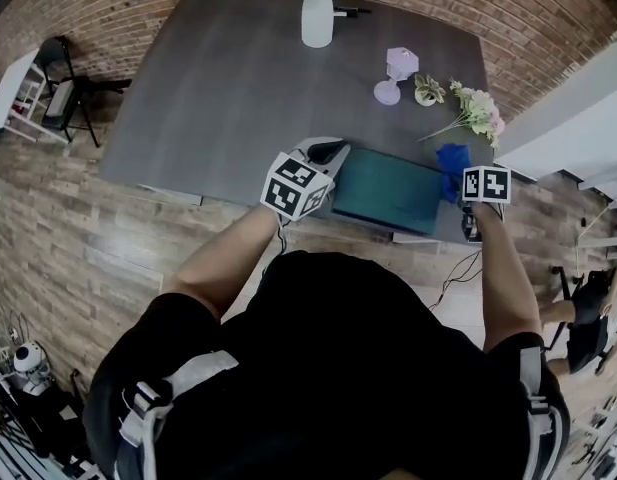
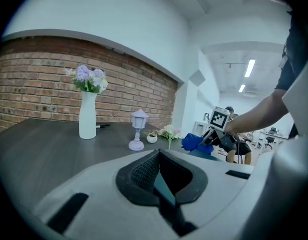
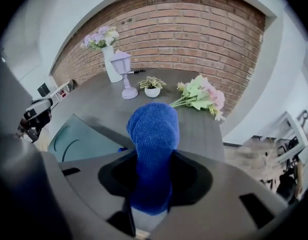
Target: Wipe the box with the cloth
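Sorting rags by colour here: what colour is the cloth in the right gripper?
Blue; the cloth shows best in the right gripper view.

My head camera looks steeply down on left tongs (image 1: 328,156) and right tongs (image 1: 464,182); their close, forward-facing cameras share the vase (image 2: 87,115).

Light is even and cool, with ceiling strips (image 2: 249,67) glowing down the far hall. Soft shadows lie on the tabletop (image 1: 238,88). Fisheye bends edges; corners go black; foreground blurs.
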A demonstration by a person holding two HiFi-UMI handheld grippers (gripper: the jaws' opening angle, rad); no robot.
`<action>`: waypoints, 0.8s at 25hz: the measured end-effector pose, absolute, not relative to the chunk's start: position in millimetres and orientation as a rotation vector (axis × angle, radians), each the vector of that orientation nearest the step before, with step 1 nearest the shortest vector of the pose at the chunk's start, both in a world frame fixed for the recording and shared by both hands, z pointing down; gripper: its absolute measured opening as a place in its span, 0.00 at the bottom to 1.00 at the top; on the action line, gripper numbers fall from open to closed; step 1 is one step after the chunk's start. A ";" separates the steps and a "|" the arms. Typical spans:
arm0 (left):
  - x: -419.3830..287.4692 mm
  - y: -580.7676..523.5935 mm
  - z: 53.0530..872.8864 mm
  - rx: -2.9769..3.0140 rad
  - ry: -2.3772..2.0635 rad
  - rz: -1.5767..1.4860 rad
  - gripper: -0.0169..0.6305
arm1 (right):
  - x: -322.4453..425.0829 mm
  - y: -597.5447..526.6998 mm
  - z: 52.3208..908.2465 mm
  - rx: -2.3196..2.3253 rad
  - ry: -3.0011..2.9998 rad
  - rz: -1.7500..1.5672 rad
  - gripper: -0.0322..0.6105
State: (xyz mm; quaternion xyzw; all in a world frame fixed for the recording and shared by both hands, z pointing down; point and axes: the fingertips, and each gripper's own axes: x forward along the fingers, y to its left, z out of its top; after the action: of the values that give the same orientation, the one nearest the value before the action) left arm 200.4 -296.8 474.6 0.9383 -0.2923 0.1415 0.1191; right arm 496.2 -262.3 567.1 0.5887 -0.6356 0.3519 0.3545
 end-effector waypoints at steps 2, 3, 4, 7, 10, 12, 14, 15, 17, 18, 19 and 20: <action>196.5 -296.7 476.9 2.742 -0.829 0.421 0.04 | 488.9 -242.1 571.7 1.523 -1.638 0.960 0.29; 194.8 -296.5 477.3 2.745 -0.814 0.422 0.04 | 484.4 -232.6 572.7 1.527 -1.633 0.977 0.29; 193.3 -295.6 477.3 2.749 -0.797 0.423 0.04 | 479.9 -223.5 573.5 1.532 -1.626 0.991 0.29; 187.8 -287.1 480.0 2.757 -0.736 0.428 0.04 | 467.1 -193.0 577.3 1.563 -1.592 1.036 0.29; 180.5 -273.1 484.2 2.732 -0.663 0.412 0.04 | 460.7 -154.5 582.2 1.618 -1.533 1.101 0.29; 172.6 -265.5 486.5 2.710 -0.625 0.389 0.04 | 455.3 -125.8 586.4 1.631 -1.494 1.148 0.29; 162.5 -261.5 490.7 2.696 -0.606 0.380 0.04 | 448.9 -96.2 592.0 1.615 -1.449 1.173 0.29; 156.8 -260.7 493.1 2.689 -0.602 0.378 0.04 | 447.4 -83.3 593.9 1.614 -1.421 1.174 0.29; 145.3 -260.7 497.3 2.676 -0.603 0.377 0.04 | 450.4 -65.6 594.0 1.639 -1.365 1.172 0.29; 139.6 -260.7 498.5 2.670 -0.608 0.375 0.04 | 454.8 -60.8 592.0 1.663 -1.340 1.173 0.29; 134.1 -260.4 498.7 2.665 -0.615 0.367 0.04 | 460.9 -58.2 588.8 1.687 -1.317 1.171 0.29; 128.5 -260.3 498.0 2.661 -0.625 0.353 0.04 | 468.2 -57.5 584.4 1.709 -1.295 1.162 0.29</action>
State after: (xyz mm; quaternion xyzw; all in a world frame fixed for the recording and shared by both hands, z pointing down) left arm 128.5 -260.3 498.0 0.9476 -0.2225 0.1257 0.1918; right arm 468.2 -57.5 584.4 0.6580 -0.4984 0.4474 0.3441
